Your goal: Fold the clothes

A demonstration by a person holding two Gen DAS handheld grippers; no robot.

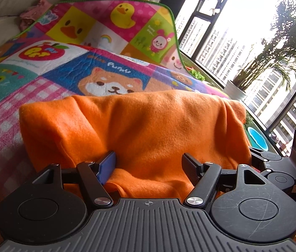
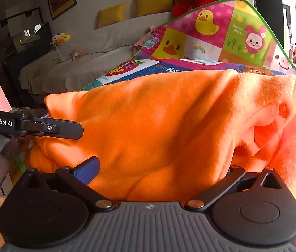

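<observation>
An orange fleece garment (image 1: 139, 126) lies bunched on a colourful cartoon play mat (image 1: 49, 79). My left gripper (image 1: 149, 166) is open, its fingers spread wide with the near edge of the garment lying between them. In the right wrist view the same garment (image 2: 158, 126) fills the middle. My right gripper (image 2: 158, 172) is open too; its blue left finger (image 2: 87, 170) shows, and its right finger is hidden under the cloth. The left gripper's finger (image 2: 64, 129) pokes at the garment's left side. The right gripper's body (image 1: 284, 168) shows at the garment's right edge.
The mat's far edge (image 2: 252, 27) curls up against a grey sofa (image 2: 89, 63) with yellow cushions and soft toys. Large windows and a potted palm (image 1: 273, 63) stand to the right. A teal bowl (image 1: 257, 137) sits near the window.
</observation>
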